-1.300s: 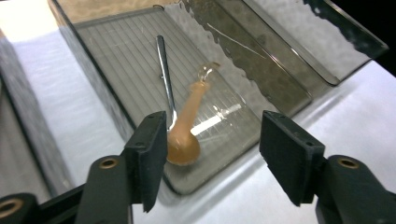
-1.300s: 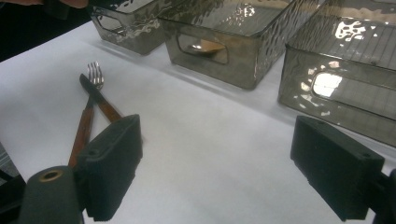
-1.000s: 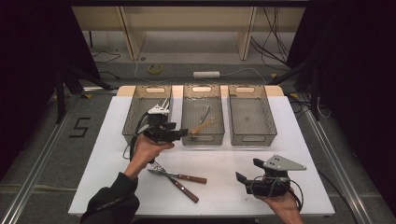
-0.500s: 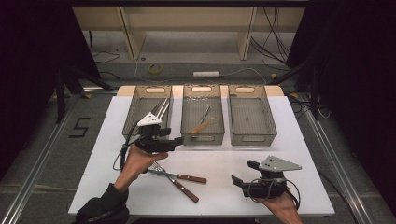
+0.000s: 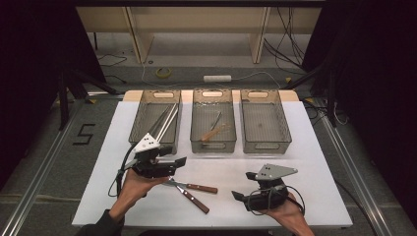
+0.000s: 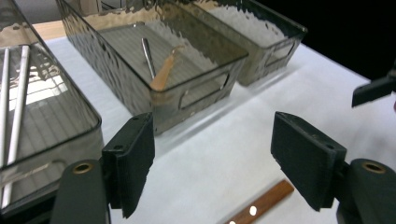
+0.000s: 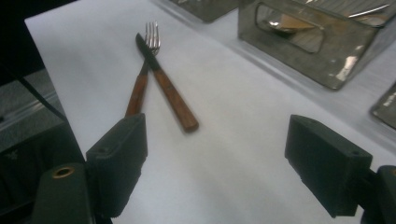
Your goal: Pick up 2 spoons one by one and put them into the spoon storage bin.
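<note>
From the high view, a fork (image 5: 178,184) and a knife (image 5: 193,196), both with brown wooden handles and steel ends, lay crossed on the white table (image 5: 305,147), between the two hands and in front of three smoky clear bins. The left tongs (image 5: 181,162) hung just above the crossed steel ends with nothing between them. The right tongs (image 5: 239,195) stood apart near the table's front edge, aimed toward the cutlery.

In the left gripper view, the left tongs (image 6: 212,163) stood wide apart and empty. A wooden handle (image 6: 261,205) with two pale rivets lay on the table below them.

In the right gripper view, the right tongs (image 7: 215,161) had just been closing slightly, yet gaped wide and empty. Beyond them the knife (image 7: 170,95) lay across the fork (image 7: 139,88), its dark blade over the fork's neck, the handles spreading toward the camera.
</note>
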The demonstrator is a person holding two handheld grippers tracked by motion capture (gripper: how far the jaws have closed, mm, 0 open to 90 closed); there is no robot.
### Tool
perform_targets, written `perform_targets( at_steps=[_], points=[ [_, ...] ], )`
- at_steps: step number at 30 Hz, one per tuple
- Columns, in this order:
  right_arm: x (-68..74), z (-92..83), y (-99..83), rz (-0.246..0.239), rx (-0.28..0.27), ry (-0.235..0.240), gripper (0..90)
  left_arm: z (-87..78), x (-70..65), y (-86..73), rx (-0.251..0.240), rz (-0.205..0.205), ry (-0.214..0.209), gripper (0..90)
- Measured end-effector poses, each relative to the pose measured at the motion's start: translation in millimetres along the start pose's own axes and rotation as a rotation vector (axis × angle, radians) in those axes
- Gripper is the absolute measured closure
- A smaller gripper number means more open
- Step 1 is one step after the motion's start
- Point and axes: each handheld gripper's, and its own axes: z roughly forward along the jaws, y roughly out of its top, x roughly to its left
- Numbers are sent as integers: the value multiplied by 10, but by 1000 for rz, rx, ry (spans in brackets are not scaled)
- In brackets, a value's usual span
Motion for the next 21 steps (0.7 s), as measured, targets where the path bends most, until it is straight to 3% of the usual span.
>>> perform_targets(
  at_steps=[11,21],
  points=[
    [72,318,214,-106,130,68,266,-154,-28,-215,14,10,-9,285],
    [116,608,375,-169,216,100,313,-254,-67,-345,0,4,-9,274]
  ],
)
